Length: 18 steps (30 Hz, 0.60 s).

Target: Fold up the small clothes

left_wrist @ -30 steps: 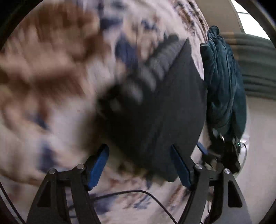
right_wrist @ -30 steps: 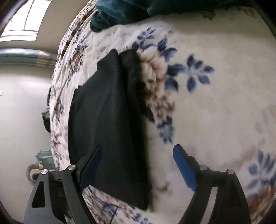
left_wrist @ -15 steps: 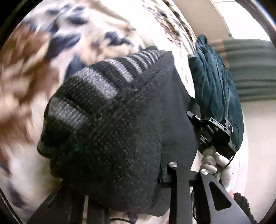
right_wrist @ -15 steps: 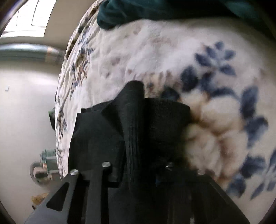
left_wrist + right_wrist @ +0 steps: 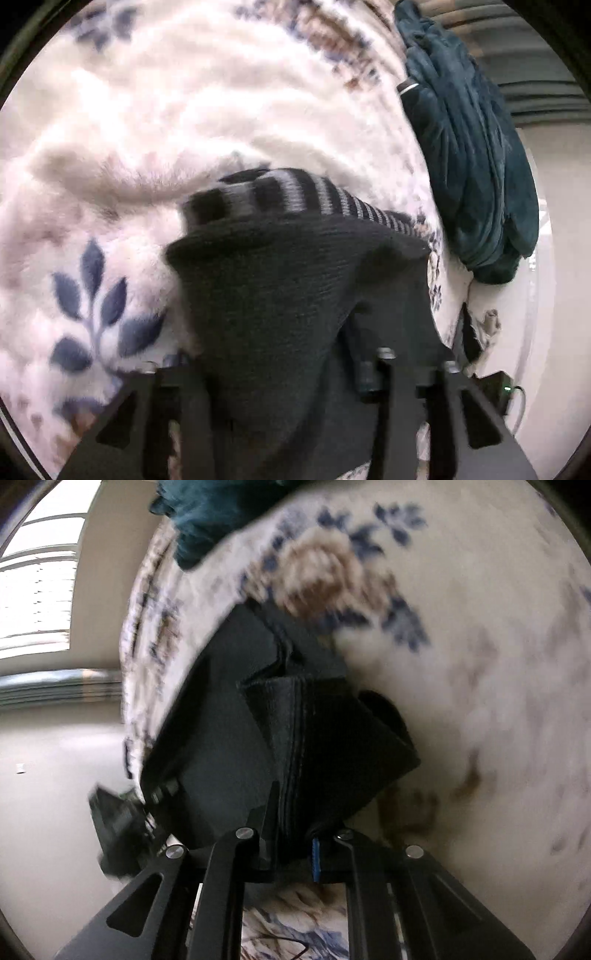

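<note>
A small black garment [image 5: 280,295] with a grey-and-black striped band [image 5: 295,195] hangs bunched over my left gripper [image 5: 280,358], lifted off the floral blanket [image 5: 147,110]. The left jaws are opening with the cloth still caught between them; the cloth hides the fingertips. In the right wrist view the same black garment [image 5: 325,738] shows a stitched folded edge. My right gripper [image 5: 291,838] is shut on that edge, with a blue pad [image 5: 315,860] showing beside the cloth. The rest of the garment [image 5: 207,738] trails left toward the bed's edge.
A teal plush throw [image 5: 472,147] lies heaped at the far side of the bed, also visible as the teal throw [image 5: 214,517]. The bed's edge [image 5: 136,701] drops to a pale floor [image 5: 55,757]. A window [image 5: 37,590] is at upper left. A dark device [image 5: 118,823] sits low left.
Both grippers stood open over the flat garment a second ago. They have closed on it, lifted it into a bunch and carried it across the blanket.
</note>
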Available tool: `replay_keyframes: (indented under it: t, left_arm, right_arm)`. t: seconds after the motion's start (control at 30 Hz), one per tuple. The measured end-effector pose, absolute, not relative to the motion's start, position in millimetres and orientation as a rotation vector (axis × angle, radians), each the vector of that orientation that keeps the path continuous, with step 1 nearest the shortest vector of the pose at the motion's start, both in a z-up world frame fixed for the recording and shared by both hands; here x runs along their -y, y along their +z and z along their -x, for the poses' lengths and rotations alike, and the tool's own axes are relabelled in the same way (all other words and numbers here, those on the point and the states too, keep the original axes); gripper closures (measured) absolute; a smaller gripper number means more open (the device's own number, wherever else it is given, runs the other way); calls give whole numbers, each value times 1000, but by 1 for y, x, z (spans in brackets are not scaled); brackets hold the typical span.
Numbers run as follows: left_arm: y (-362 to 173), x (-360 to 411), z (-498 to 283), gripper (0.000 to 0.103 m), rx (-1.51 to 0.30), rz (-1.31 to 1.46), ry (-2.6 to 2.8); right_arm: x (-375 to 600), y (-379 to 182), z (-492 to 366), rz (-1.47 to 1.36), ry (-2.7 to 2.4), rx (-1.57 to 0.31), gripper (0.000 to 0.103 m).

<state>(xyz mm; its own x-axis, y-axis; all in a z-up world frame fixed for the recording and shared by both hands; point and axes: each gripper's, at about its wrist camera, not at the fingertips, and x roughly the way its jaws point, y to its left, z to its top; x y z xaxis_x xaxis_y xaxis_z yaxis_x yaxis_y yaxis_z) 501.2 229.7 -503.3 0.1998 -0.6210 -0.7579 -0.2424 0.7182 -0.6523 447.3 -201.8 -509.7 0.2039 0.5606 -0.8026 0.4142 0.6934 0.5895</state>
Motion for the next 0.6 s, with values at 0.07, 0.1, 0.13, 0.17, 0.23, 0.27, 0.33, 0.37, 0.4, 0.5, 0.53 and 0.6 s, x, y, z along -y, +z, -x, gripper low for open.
replay_keyframes:
  t: [0.07, 0.1, 0.13, 0.17, 0.23, 0.27, 0.33, 0.37, 0.4, 0.5, 0.53, 0.6]
  left_arm:
    - [-506, -238, -493, 45, -1377, 846, -302]
    - [-504, -243, -483, 43, -1356, 879, -305]
    - [-501, -245, -472, 39, -1337, 896, -293]
    - [-498, -247, -459, 37, -1317, 910, -279]
    - [-495, -246, -441, 36, -1296, 934, -256]
    - [-498, -244, -428, 34, -1291, 949, -239]
    - [-507, -237, -418, 33, -1297, 975, -242]
    - [-515, -229, -413, 33, -1300, 976, -236]
    - [-519, -226, -411, 33, -1294, 967, -240]
    - [-520, -217, -413, 35, -1243, 926, -225]
    - [-517, -215, -414, 42, -1212, 914, -227]
    - [-510, -214, -418, 71, -1194, 891, -251]
  right_arm:
    - [205, -511, -454, -800, 115, -1457, 78]
    - [210, -509, -456, -782, 119, -1465, 70]
    - [217, -504, -459, -769, 130, -1468, 56]
    - [224, -498, -463, -765, 162, -1450, 49]
    - [235, -485, -478, -688, 185, -1410, 28]
    - [240, -480, -488, -655, 203, -1394, 27]
    - [244, -484, -513, -625, 243, -1383, 25]
    - [245, -487, -524, -638, 274, -1392, 22]
    - [246, -500, -541, -662, 326, -1423, 21]
    - [228, -553, -575, -700, 462, -1568, 21]
    - [221, -563, -580, -688, 492, -1596, 21]
    - [206, -566, -584, -623, 555, -1584, 20]
